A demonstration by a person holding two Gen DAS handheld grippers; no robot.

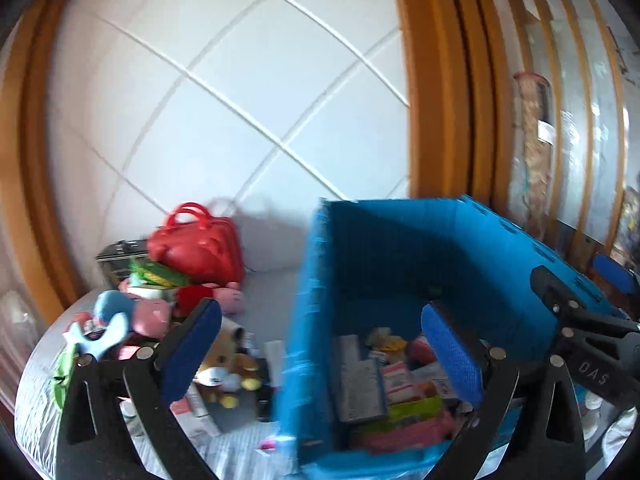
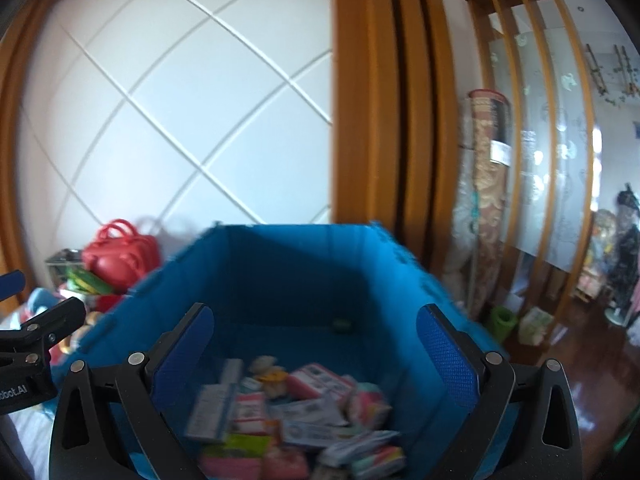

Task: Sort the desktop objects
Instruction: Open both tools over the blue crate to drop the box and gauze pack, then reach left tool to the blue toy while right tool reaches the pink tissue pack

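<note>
**Both grippers wide open at the blue crate, nothing held**

The left gripper has its jaws spread fully apart; its blue pads press on nothing, and it hangs over the near left wall of the blue crate, so one finger is outside the crate and the other is above its inside. The right gripper is also spread as wide as it goes and is empty; it points straight into the same crate from the near side.

Inside the crate, on its floor, lies a heap of small boxes and packets, pink, white, green and striped; the blur does not let me read any label. To the left of the crate, on the grey-white table cover, a second heap of objects is not yet sorted: a red handbag at the back beside the wall, a green packet leaning in front of it, pink soft toys, a light blue plush animal, and some small boxes and bottles just beside the crate wall. In the left view the right gripper shows at the right edge, near the crate's right wall.
</note>
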